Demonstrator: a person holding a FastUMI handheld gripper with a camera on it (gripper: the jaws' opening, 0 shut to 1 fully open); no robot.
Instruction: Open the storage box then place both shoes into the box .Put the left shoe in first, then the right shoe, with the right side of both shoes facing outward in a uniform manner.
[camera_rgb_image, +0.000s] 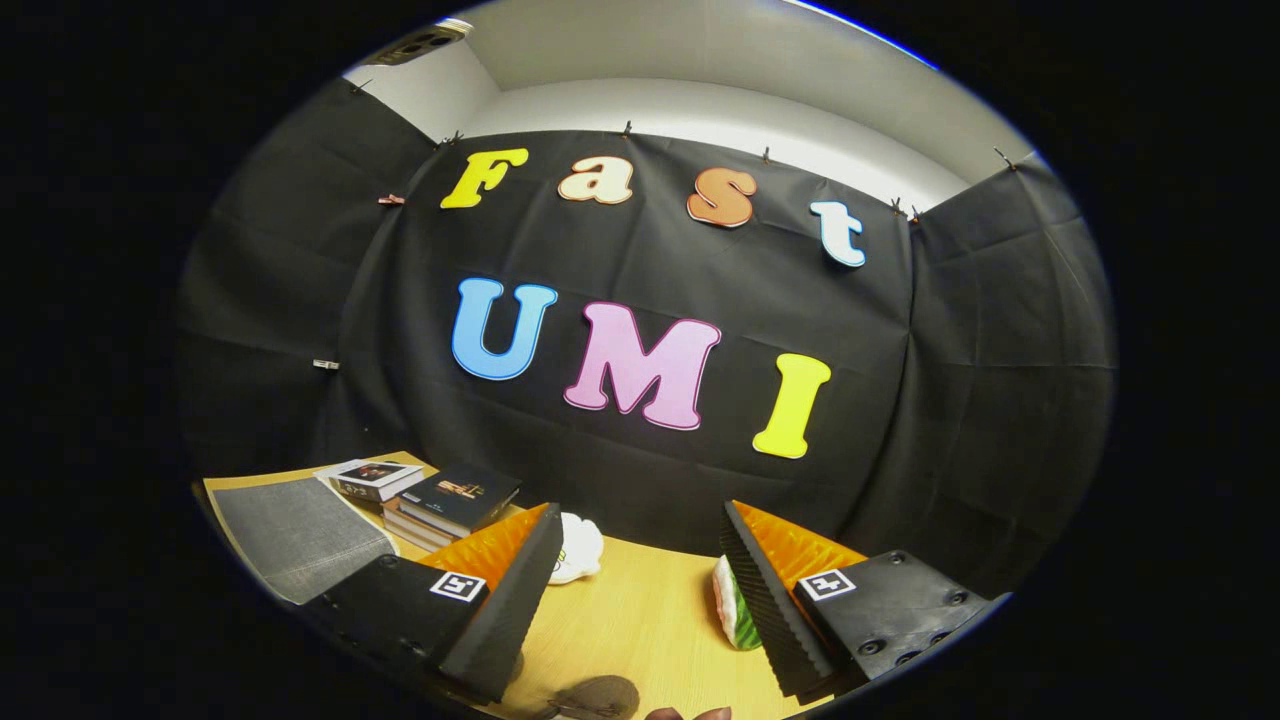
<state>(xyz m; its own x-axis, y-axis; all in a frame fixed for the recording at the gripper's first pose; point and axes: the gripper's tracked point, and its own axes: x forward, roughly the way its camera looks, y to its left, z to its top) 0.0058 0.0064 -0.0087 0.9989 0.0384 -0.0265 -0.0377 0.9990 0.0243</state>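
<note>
Gripper view: fingers (640, 600) wide apart (empty), white shoe (578, 548) just ahead by left finger, on table (640, 620).

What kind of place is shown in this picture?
Probably a small recording booth: black cloth walls surround a wooden table holding stacked books and a grey mat. The open claw holds nothing.

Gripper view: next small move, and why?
Probably tilt the gripper down toward the table. Its fingers are spread wide with nothing between them and it looks mostly at the booth wall. Just past the fingers lie a white shoe and a second shoe with green trim. The books sit beyond. A lower view may reveal the storage box.
</note>
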